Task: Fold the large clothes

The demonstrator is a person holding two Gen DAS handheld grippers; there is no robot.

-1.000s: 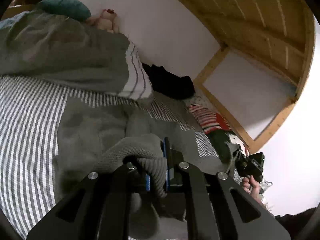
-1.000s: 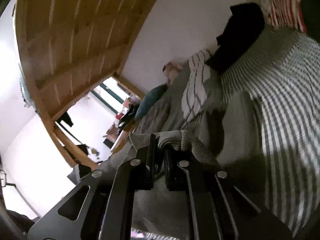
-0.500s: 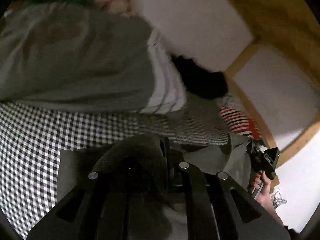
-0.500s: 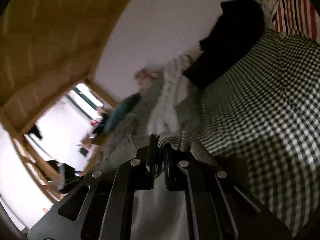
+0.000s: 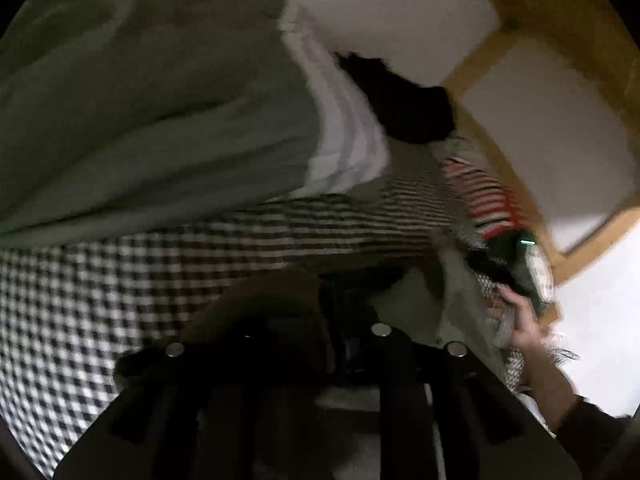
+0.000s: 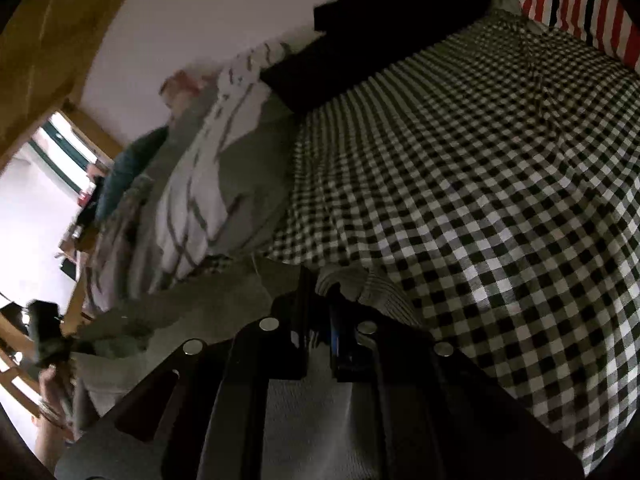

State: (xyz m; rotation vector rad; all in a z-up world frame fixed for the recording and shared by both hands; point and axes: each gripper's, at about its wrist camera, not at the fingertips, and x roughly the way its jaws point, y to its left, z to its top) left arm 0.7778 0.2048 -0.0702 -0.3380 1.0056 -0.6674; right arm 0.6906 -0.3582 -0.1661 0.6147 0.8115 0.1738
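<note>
A grey knitted sweater (image 5: 404,300) lies across the black-and-white checked sheet (image 5: 100,300) right under both grippers. My left gripper (image 5: 336,292) sits low over it. Its jaws are opening, and the ribbed hem still hangs over the left finger in a dark, blurred patch. In the right wrist view my right gripper (image 6: 320,300) is shut on the sweater's ribbed hem (image 6: 360,284), and the grey body (image 6: 224,300) spreads out to the left. Each gripper appears in the other's view, held by a hand: the right one (image 5: 528,272) and the left one (image 6: 44,324).
A bunched grey duvet (image 5: 140,100) with a white striped pillow (image 6: 200,200) fills the bed ahead. A black garment (image 5: 400,104) and a red-striped cloth (image 5: 488,200) lie by the white wall. Wooden beams (image 5: 560,20) frame the bed.
Both grippers carried the sweater's hem forward and lower over the bed, toward the duvet. The left jaws have parted a little. The right grip is unchanged.
</note>
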